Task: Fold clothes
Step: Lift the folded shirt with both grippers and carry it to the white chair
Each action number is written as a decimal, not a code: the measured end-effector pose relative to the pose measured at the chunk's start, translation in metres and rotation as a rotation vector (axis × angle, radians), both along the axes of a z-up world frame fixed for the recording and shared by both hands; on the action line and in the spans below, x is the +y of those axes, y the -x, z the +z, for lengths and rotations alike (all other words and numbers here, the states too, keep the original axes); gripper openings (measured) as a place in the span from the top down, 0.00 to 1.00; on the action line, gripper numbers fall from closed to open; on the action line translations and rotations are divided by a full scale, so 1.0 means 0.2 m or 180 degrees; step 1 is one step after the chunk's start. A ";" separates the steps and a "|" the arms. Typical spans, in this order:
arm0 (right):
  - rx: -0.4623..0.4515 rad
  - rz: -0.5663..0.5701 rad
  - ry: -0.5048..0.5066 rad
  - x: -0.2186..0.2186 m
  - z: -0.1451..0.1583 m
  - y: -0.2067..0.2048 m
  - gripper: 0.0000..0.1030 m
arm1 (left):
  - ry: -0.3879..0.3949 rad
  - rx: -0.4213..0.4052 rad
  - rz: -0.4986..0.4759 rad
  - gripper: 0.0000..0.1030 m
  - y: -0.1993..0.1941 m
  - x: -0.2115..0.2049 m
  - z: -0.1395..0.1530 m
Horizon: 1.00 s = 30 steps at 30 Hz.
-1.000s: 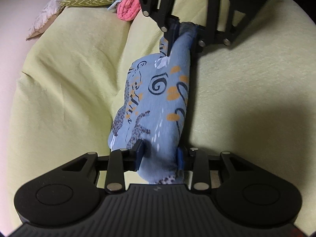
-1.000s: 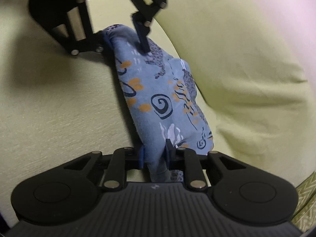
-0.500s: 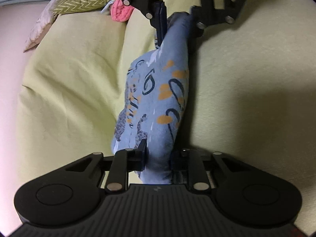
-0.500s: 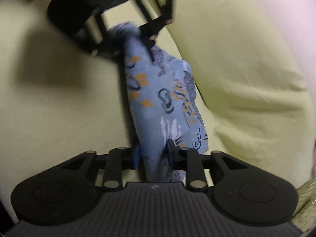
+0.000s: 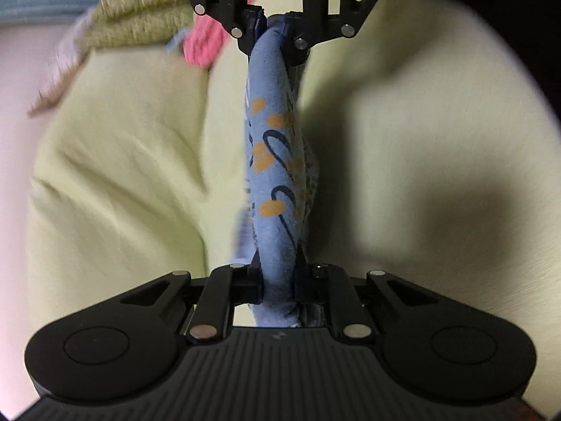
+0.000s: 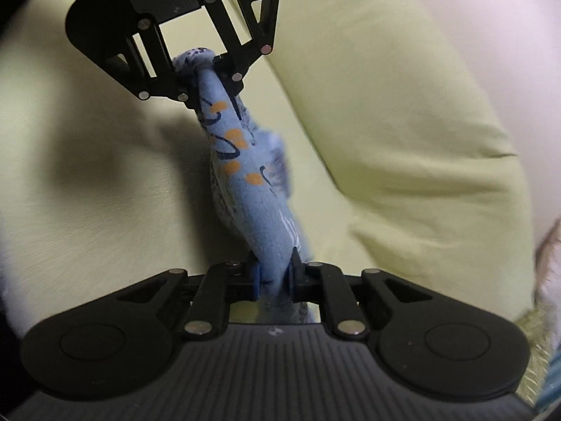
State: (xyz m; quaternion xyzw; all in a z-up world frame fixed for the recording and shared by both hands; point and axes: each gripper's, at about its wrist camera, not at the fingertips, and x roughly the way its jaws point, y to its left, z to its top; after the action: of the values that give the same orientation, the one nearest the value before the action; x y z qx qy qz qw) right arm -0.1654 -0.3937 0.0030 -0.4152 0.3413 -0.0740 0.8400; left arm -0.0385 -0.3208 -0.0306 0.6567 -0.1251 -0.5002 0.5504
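A blue patterned garment [image 5: 277, 175] with orange spots and dark swirls hangs stretched between my two grippers, above a yellow-green sheet [image 5: 122, 175]. My left gripper [image 5: 278, 273] is shut on one end of it. My right gripper [image 5: 277, 33] faces it at the top of the left wrist view, shut on the other end. In the right wrist view the garment [image 6: 249, 182] runs from my right gripper [image 6: 275, 273] up to my left gripper [image 6: 200, 70]. The cloth is bunched into a narrow band.
A pink folded cloth [image 5: 207, 44] and an olive zigzag-patterned cloth [image 5: 140, 17] lie at the far left of the sheet. A folded ridge of the sheet [image 6: 403, 140] rises to the right in the right wrist view.
The garment has been lifted off the sheet and pulled taut between the grippers. It has narrowed from a flat wide piece to a tight band. Both views are blurred by motion.
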 end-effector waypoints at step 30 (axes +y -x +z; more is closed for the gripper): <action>-0.0299 -0.3659 0.0890 -0.97 0.67 2.54 0.90 | 0.1063 0.0078 -0.3409 0.86 2.60 -1.62 0.70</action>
State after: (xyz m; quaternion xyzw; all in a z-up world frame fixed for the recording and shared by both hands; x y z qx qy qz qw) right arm -0.6738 -0.5879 0.1371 -0.2668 0.4608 -0.5797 0.6168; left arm -0.5591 -0.6449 0.1093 0.3994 -0.5122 -0.6909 0.3174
